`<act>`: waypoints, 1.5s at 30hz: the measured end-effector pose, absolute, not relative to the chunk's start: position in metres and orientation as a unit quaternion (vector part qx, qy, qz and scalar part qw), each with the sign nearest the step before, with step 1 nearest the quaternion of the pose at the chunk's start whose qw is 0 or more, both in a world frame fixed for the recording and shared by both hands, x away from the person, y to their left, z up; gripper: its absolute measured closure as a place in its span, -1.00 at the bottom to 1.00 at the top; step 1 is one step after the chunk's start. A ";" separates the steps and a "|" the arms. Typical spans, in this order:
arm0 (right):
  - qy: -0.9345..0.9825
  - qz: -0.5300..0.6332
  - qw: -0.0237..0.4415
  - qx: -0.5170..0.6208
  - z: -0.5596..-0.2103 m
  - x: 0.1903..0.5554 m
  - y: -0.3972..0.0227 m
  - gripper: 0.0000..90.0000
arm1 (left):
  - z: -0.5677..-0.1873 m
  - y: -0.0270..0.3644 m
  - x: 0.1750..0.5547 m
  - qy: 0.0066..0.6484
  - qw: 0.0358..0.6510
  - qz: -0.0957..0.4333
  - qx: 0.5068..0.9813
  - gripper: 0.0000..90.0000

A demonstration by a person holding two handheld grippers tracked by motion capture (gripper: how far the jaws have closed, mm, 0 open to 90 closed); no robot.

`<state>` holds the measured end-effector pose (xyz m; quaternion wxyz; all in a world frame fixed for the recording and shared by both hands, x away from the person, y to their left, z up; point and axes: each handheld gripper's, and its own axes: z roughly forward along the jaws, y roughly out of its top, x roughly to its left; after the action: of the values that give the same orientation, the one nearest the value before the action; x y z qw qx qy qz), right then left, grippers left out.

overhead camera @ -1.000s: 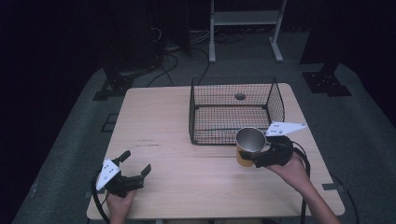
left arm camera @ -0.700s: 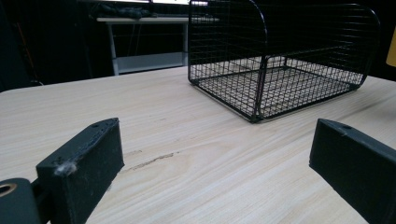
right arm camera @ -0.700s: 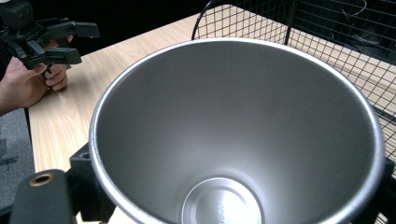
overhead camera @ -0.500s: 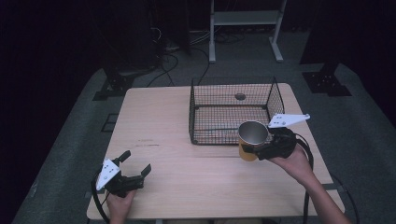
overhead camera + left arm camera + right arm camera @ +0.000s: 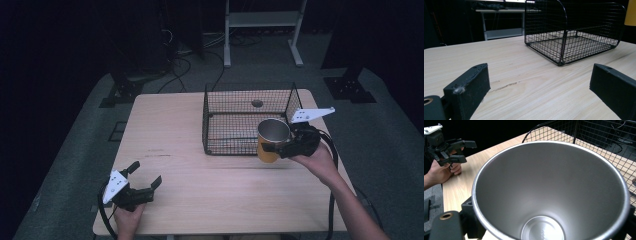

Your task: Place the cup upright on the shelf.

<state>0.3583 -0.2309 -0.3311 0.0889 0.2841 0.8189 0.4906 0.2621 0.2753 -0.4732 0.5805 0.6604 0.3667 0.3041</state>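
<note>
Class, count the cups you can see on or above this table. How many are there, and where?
1. A yellow cup with a steel inside, held in the right gripper at the wire basket's front right corner.

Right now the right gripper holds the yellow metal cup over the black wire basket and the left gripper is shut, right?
Not quite: the left gripper is open, its jaws wide apart in the left gripper view. The right gripper does hold the yellow metal cup over the black wire basket.

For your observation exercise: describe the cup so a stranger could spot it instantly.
Find the wooden table, then the black wire basket on its far right. Just at the basket's front right corner, the right gripper holds the cup: yellow outside, shiny bare metal inside, open end up.
</note>
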 end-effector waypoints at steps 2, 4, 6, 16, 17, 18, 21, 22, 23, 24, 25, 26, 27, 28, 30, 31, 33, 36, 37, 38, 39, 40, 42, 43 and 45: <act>0.820 0.490 0.088 0.283 -0.330 0.360 -0.231 -0.71 | -0.473 0.275 0.262 0.367 0.581 0.304 0.660 -0.95; 0.823 0.489 0.087 0.277 -0.326 0.364 -0.229 -0.71 | -0.473 0.275 0.262 0.367 0.581 0.305 0.660 -0.95; 0.826 0.486 0.087 0.274 -0.323 0.368 -0.228 -0.71 | -0.473 0.275 0.262 0.367 0.581 0.304 0.660 -0.95; 0.832 0.481 0.087 0.264 -0.313 0.390 -0.223 -0.71 | -0.473 0.275 0.262 0.366 0.581 0.304 0.660 -0.95; 0.832 0.481 0.087 0.264 -0.312 0.392 -0.223 -0.71 | -0.473 0.275 0.262 0.366 0.581 0.303 0.660 -0.95; 0.831 0.482 0.085 0.264 -0.311 0.393 -0.223 -0.71 | -0.473 0.275 0.263 0.366 0.580 0.304 0.661 -0.95; 0.833 0.480 0.082 0.263 -0.310 0.399 -0.223 -0.71 | -0.473 0.276 0.263 0.367 0.582 0.303 0.660 -0.95; 0.834 0.478 0.081 0.263 -0.309 0.402 -0.223 -0.71 | -0.473 0.276 0.262 0.368 0.583 0.302 0.659 -0.95; 0.834 0.478 0.081 0.263 -0.309 0.402 -0.223 -0.71 | -0.473 0.276 0.262 0.368 0.583 0.302 0.659 -0.95; 0.835 0.477 0.080 0.263 -0.309 0.407 -0.223 -0.71 | -0.473 0.276 0.263 0.368 0.583 0.302 0.659 -0.95; 0.836 0.476 0.080 0.262 -0.308 0.409 -0.222 -0.71 | -0.473 0.276 0.263 0.368 0.583 0.302 0.659 -0.95; 0.836 0.475 0.079 0.262 -0.308 0.412 -0.222 -0.71 | -0.473 0.276 0.262 0.368 0.583 0.302 0.659 -0.95; 0.836 0.475 0.079 0.262 -0.308 0.412 -0.222 -0.71 | -0.473 0.276 0.262 0.368 0.583 0.302 0.659 -0.95; 0.837 0.474 0.080 0.262 -0.308 0.417 -0.221 -0.71 | -0.473 0.276 0.262 0.368 0.583 0.302 0.659 -0.95; 0.837 0.474 0.078 0.263 -0.307 0.421 -0.220 -0.71 | -0.473 0.276 0.262 0.368 0.583 0.302 0.658 -0.95; 0.837 0.474 0.078 0.263 -0.307 0.421 -0.220 -0.71 | -0.473 0.276 0.262 0.368 0.583 0.302 0.658 -0.95; 0.837 0.474 0.075 0.261 -0.308 0.426 -0.217 -0.71 | -0.473 0.276 0.262 0.368 0.584 0.302 0.658 -0.95; 0.842 0.467 0.074 0.261 -0.309 0.437 -0.211 -0.71 | -0.473 0.277 0.262 0.368 0.585 0.301 0.657 -0.95; 0.842 0.467 0.074 0.261 -0.309 0.437 -0.211 -0.71 | -0.473 0.277 0.262 0.368 0.585 0.301 0.657 -0.95; 0.843 0.463 0.074 0.263 -0.310 0.443 -0.208 -0.71 | -0.473 0.277 0.262 0.368 0.585 0.301 0.657 -0.95; 0.843 0.463 0.074 0.263 -0.310 0.443 -0.208 -0.71 | -0.473 0.277 0.262 0.368 0.585 0.301 0.657 -0.95; 0.845 0.460 0.073 0.264 -0.311 0.449 -0.206 -0.71 | -0.473 0.277 0.262 0.368 0.585 0.300 0.657 -0.95; 0.846 0.457 0.071 0.266 -0.312 0.454 -0.204 -0.71 | -0.473 0.277 0.262 0.368 0.585 0.301 0.657 -0.95; 0.846 0.455 0.073 0.267 -0.313 0.456 -0.203 -0.71 | -0.473 0.277 0.262 0.368 0.586 0.300 0.657 -0.95; 0.844 0.457 0.072 0.271 -0.316 0.461 -0.201 -0.71 | -0.473 0.277 0.262 0.368 0.586 0.300 0.656 -0.95</act>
<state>0.4613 -0.2013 -0.3155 0.0715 0.2713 0.8439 0.4574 0.2624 0.2772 -0.4733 0.5861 0.6564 0.3681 0.3003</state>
